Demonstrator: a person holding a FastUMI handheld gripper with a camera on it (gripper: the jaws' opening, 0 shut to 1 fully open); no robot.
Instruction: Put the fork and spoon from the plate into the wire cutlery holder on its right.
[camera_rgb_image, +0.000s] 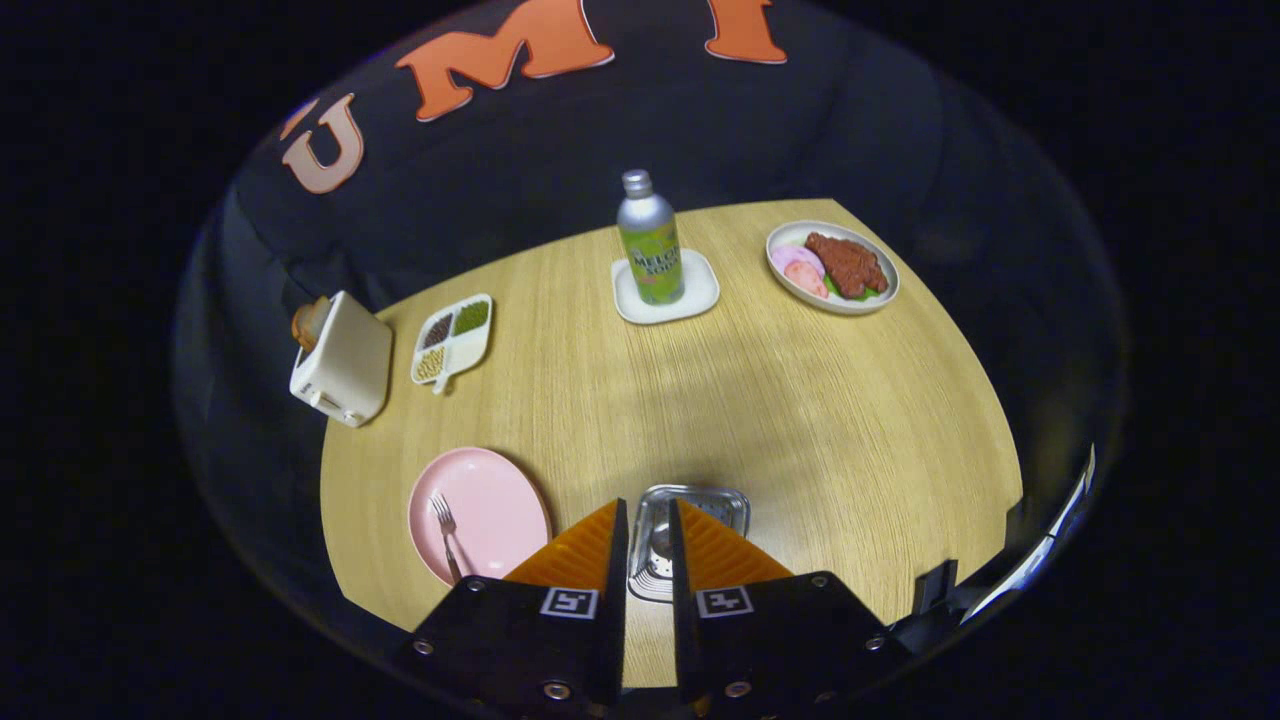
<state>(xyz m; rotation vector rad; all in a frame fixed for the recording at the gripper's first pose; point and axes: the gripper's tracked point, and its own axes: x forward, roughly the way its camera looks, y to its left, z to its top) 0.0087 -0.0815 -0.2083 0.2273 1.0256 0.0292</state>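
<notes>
A pink plate (495, 500) lies on the wooden table just left of my fingers, and a metal fork (446, 535) rests on its left part. Directly below and ahead of my gripper (648, 530) stands the silver wire cutlery holder (720, 500), to the right of the plate. The fingers are close together with a narrow gap. In that gap a spoon (657, 543) hangs, its lower end inside the holder's opening. Most of the handle is hidden between the fingers.
At the far side, a drink bottle (650, 240) stands on a white coaster (700, 290), beside a plate of food (832, 266). A divided dish of beans (452, 338) and a white toaster (342, 360) sit at the left. Bare wood lies between.
</notes>
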